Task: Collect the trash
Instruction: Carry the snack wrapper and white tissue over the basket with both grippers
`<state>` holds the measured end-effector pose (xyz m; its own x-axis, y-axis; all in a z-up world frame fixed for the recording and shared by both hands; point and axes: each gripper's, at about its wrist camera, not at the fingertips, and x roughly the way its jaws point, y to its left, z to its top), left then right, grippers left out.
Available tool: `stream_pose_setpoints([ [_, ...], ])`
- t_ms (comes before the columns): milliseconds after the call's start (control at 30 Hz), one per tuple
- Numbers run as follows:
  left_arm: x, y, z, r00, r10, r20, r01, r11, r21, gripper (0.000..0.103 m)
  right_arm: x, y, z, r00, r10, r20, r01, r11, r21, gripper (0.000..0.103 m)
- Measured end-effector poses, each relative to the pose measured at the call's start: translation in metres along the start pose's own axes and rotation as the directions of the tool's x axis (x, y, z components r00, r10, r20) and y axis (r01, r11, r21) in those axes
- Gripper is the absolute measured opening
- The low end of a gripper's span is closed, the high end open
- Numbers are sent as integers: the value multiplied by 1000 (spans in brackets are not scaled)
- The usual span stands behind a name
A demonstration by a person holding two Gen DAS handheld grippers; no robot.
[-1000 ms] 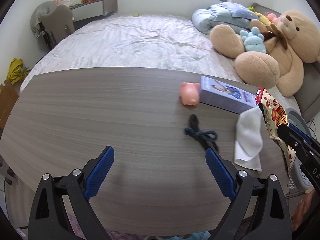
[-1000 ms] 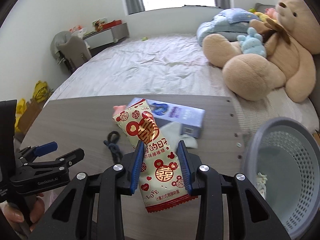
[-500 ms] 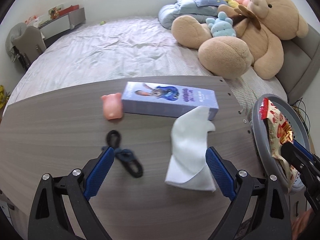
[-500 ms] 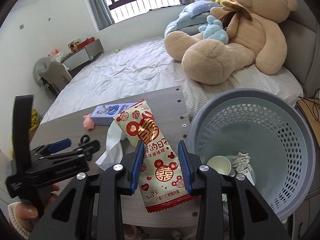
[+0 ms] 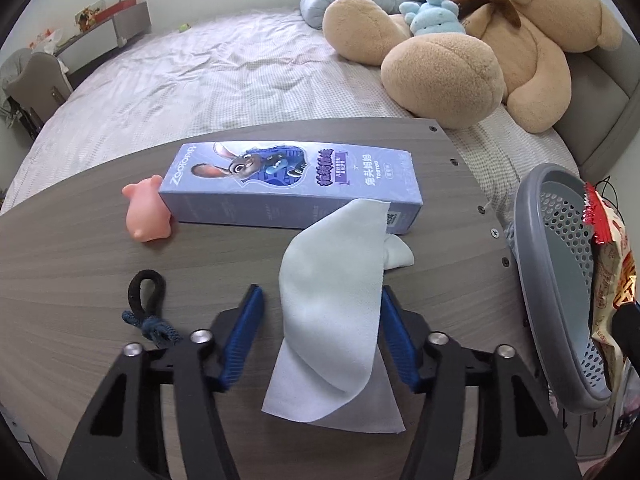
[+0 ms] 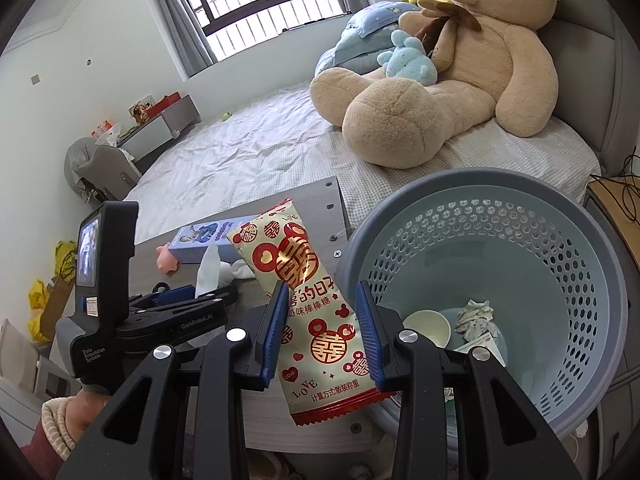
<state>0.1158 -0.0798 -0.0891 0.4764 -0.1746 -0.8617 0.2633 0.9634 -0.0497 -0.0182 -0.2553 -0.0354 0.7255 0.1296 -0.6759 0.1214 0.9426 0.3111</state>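
Left gripper [image 5: 320, 332], jaws just narrowing around the white tissue [image 5: 332, 320] near the table's [image 5: 80, 264] right edge, hasn't pinched it yet. Right gripper [image 6: 322, 332] clamps a snack wrapper [image 6: 308, 292], now beside the grey wastebasket [image 6: 560, 216], ready to drop.

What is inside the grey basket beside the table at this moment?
In the basket lie a pale cup, a crumpled paper and a flat card. The right gripper hides part of the bottom.

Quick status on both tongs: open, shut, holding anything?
Left tongs: open, just been closing around the white tissue, pads not yet pressing it.
Right tongs: shut on the snack packet.
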Motion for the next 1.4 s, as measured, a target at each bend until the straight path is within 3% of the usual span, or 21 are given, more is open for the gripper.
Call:
stream_pose_setpoints([
  [67, -2, 0, 0, 1000, -27, -6, 27, 1000, 3, 29, 1, -2, 0, 1000, 1, -1, -1, 1000, 8, 34],
  [167, -10, 2, -3, 999, -52, -2, 52, 999, -3, 18, 0, -3, 0, 1000, 2, 0, -2, 1000, 13, 34],
  [533, -66, 11, -12, 995, -66, 78, 65, 998, 9, 16, -5, 2, -1, 1000, 6, -1, -6, 1000, 16, 34],
  [733, -88, -3, -9, 989, -77, 123, 71, 996, 49, 16, -19, -6, 2, 999, -21, 28, 20, 999, 31, 34],
  [1400, -101, -136, 9, 971, -193, 142, 148, 949, 280, 16, -74, -100, 4, 976, -180, 118, 160, 974, 163, 34],
])
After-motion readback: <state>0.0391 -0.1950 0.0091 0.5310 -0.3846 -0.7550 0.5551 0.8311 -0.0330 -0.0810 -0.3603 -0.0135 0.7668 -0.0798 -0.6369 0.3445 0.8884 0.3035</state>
